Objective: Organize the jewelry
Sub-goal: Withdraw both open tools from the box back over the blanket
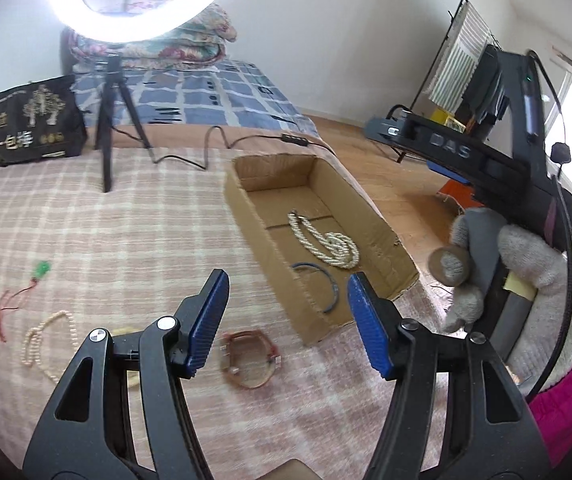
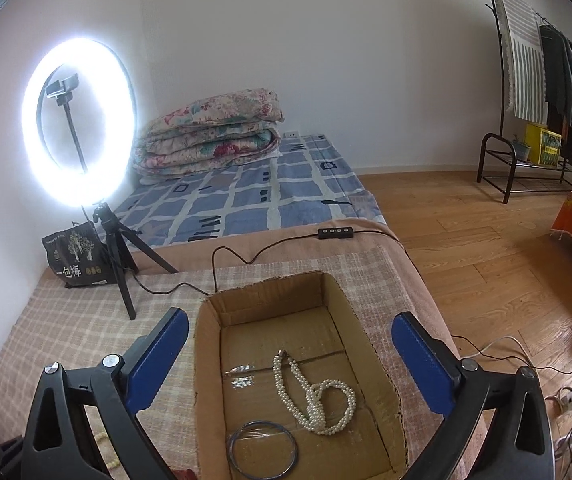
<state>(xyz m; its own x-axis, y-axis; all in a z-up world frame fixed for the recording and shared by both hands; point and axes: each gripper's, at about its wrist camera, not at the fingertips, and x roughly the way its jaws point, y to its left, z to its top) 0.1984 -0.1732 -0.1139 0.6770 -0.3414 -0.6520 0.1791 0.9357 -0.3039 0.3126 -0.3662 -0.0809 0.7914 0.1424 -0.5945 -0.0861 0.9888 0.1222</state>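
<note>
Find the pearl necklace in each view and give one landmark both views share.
Left wrist: the pearl necklace lies right of centre, inside the cardboard box.
Right wrist: low and centre, on the box floor, beyond the dark ring.
Shared landmark: the ring light on its tripod, beyond the box.
</note>
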